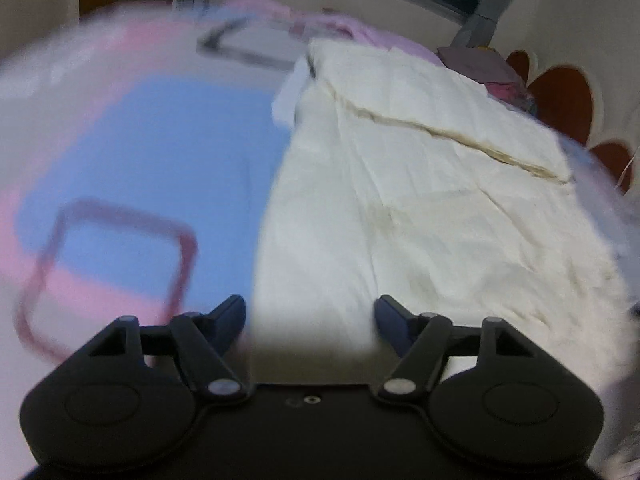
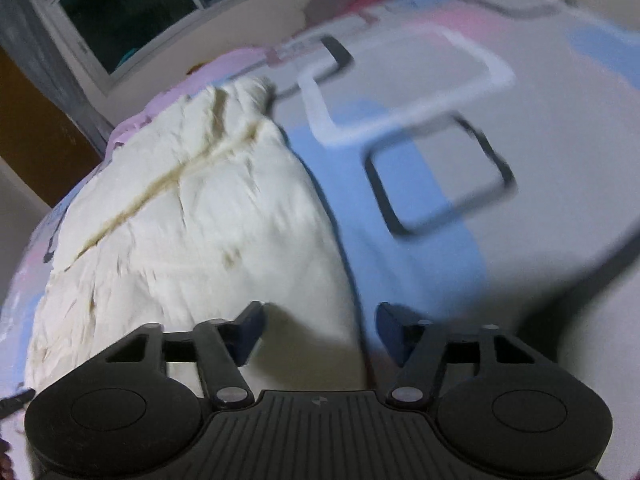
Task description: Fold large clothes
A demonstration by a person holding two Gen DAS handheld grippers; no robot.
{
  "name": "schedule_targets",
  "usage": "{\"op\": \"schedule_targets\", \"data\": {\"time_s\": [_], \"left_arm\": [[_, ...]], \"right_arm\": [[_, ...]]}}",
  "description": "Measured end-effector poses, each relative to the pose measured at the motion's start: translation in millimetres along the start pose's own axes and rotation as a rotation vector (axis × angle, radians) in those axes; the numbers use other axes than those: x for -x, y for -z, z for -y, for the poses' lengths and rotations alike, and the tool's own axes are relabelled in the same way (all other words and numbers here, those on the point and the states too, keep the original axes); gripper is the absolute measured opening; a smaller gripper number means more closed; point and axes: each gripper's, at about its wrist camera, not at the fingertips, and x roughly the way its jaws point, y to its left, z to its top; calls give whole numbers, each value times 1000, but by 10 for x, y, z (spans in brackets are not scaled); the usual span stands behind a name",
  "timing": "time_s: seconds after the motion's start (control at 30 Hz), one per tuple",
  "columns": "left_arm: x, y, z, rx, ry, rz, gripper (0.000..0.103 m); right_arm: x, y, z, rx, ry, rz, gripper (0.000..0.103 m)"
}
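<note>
On patterned bedsheet (image 1: 160,152), crumpled cream garment (image 1: 420,200) lies flat, seam ridged.

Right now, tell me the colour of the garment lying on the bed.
Cream white garment, with a darker yellowish seam line; clearest in the left wrist view.

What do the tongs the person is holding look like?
Both are black plastic. The left tongs have two round discs at the base, angled link bars with silver pins, and dark blue fingertips. Their body is smooth, with a tiny round hole in the middle. The right tongs look the same, but their body is ribbed with grooves and carries a small mark. No cables, hands or sleeves show.
</note>
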Motion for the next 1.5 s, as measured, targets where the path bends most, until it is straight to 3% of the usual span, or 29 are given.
{"op": "schedule_targets", "data": {"time_s": [0.23, 0.3, 0.33, 0.37, 0.4, 0.53, 0.63, 0.7, 0.87, 1.0, 1.13, 1.3, 1.5], "left_arm": [[37, 100, -177, 123, 163, -22, 69], [-21, 76, -212, 142, 218, -37, 66], [-38, 60, -211, 136, 214, -41, 55], [-42, 71, -193, 127, 218, -51, 16], [-53, 65, -217, 156, 252, -49, 9], [231, 192, -277, 234, 355, 136, 7], [13, 264, -350, 251, 249, 48, 7], [-57, 299, -327, 257, 243, 49, 7], [187, 226, -243, 276, 286, 142, 6], [410, -166, -148, 293, 354, 269, 6], [390, -766, 61, 289, 420, 370, 6], [107, -1585, 216, 285, 452, 409, 7], [-541, -2488, 295, 291, 422, 362, 7]], "right_arm": [[-29, 127, 168, -72, -223, -76, 60], [-73, 110, 187, -80, -244, -76, 45], [-102, 98, 214, -108, -289, -93, 25], [-100, 95, 223, -109, -306, -90, 20], [-67, 86, 206, -90, -309, -79, 17], [252, 25, 269, -86, -428, 22, 13], [82, 20, 301, -29, -359, -68, 13], [-9, 35, 292, -17, -334, -101, 13], [242, -148, 242, -75, -428, 17, 12], [401, -561, -12, -52, -495, 97, 12], [339, -1117, -318, -81, -580, 154, 12], [-20, -1902, -640, -139, -618, 176, 12], [-678, -2718, -840, -246, -577, 145, 12]]}}
